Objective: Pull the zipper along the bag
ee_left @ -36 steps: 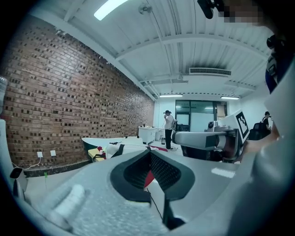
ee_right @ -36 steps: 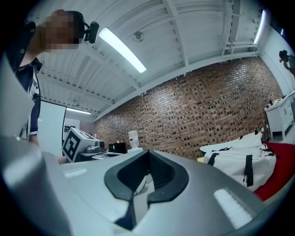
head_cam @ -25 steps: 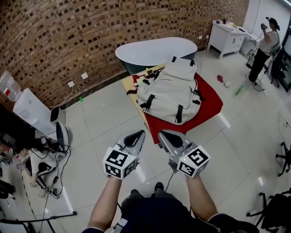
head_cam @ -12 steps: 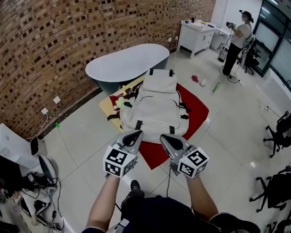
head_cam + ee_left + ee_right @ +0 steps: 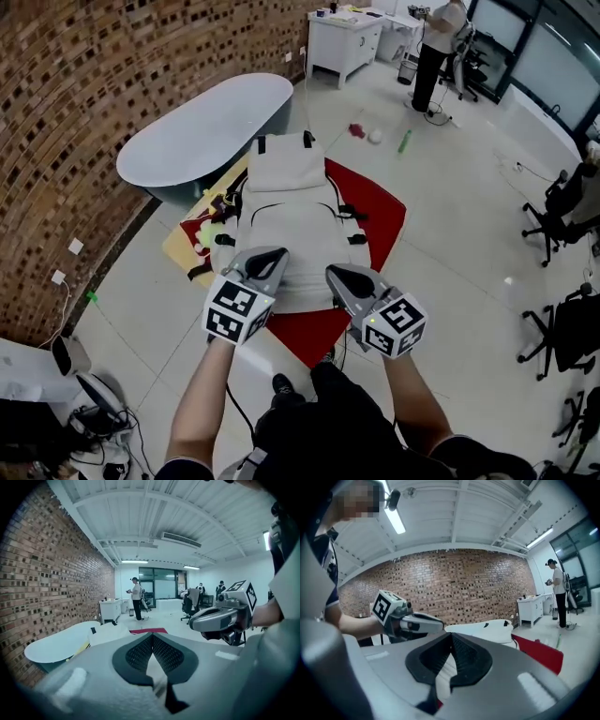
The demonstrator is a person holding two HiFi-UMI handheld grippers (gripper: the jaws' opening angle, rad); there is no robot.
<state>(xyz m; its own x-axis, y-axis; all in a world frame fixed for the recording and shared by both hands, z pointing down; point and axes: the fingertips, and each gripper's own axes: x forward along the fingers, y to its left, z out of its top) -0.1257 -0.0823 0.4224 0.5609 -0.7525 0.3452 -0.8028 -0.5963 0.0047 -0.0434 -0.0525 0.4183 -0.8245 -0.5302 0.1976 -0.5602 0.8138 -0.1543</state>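
Note:
A cream backpack [image 5: 291,211] with black straps lies flat on a red cloth [image 5: 375,211] over a low table, its dark zipper line [image 5: 281,207] curving across the upper front. My left gripper [image 5: 265,258] hangs above the bag's near left corner, jaws shut and holding nothing. My right gripper [image 5: 343,278] hovers just off the bag's near right corner, also shut and holding nothing. In the left gripper view the closed pads [image 5: 153,651] point over the bag [image 5: 108,633]. In the right gripper view the closed pads [image 5: 452,659] face the brick wall, with the bag [image 5: 483,631] beyond.
A white bathtub [image 5: 202,131] stands behind the table against the brick wall [image 5: 84,84]. A person [image 5: 439,37] stands by a white cabinet [image 5: 342,37] at the back. Small toys [image 5: 366,134] lie on the tiled floor. Office chairs [image 5: 562,202] are at right.
The view has come closer and swung round, so the backpack now lies straight ahead just beyond both grippers. Both grippers stayed shut and level.

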